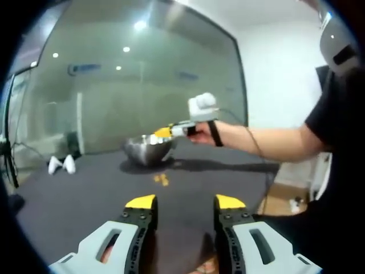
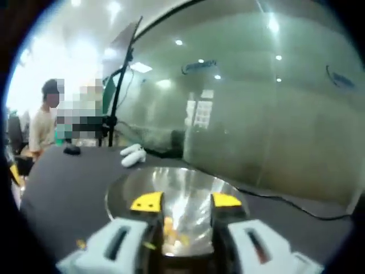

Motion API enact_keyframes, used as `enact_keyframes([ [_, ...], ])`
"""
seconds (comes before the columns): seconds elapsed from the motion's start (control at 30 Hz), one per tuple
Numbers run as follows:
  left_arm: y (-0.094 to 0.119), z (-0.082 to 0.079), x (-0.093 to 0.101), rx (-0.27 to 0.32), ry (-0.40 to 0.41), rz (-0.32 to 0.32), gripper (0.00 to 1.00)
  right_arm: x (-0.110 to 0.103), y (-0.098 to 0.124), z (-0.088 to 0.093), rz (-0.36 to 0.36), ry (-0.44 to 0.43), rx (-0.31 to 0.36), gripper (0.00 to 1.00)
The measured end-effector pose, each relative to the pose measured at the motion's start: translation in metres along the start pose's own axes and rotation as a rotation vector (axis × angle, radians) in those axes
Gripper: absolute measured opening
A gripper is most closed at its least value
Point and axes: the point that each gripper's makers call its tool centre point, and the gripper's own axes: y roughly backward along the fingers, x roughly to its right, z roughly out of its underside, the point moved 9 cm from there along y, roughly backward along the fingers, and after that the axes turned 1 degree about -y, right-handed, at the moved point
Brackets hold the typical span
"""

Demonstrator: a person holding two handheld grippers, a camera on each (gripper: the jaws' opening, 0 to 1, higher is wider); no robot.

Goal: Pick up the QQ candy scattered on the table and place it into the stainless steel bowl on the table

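Over the shiny steel bowl (image 2: pixel 171 188) holding orange candies (image 2: pixel 169 225), empty right gripper (image 2: pixel 185 201), wide apart.

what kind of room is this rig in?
Probably an office or lab space: a large glass partition wall with ceiling lights reflected in it, a dark table holding a stainless steel bowl, and people seated in the background of the right gripper view.

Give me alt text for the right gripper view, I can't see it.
The right gripper, jaws open, hangs over a stainless steel bowl on a dark table, with yellow candy between the jaws. Two white objects lie beyond.
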Motion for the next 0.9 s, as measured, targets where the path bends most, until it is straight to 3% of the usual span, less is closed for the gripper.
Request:
enact_keyframes([
  [0.37, -0.002, 0.0, 0.002, 0.005, -0.001, 0.008, 0.4, -0.006, 0.01, -0.008, -0.034, -0.01, 0.026, 0.3],
  [0.63, -0.005, -0.003, 0.003, 0.005, -0.012, 0.023, 0.4, -0.011, 0.038, -0.012, -0.062, 0.012, 0.051, 0.3],
  [0.9, -0.008, -0.004, 0.002, 0.008, -0.014, 0.027, 0.4, -0.028, 0.09, 0.013, -0.23, 0.03, 0.054, 0.28],
])
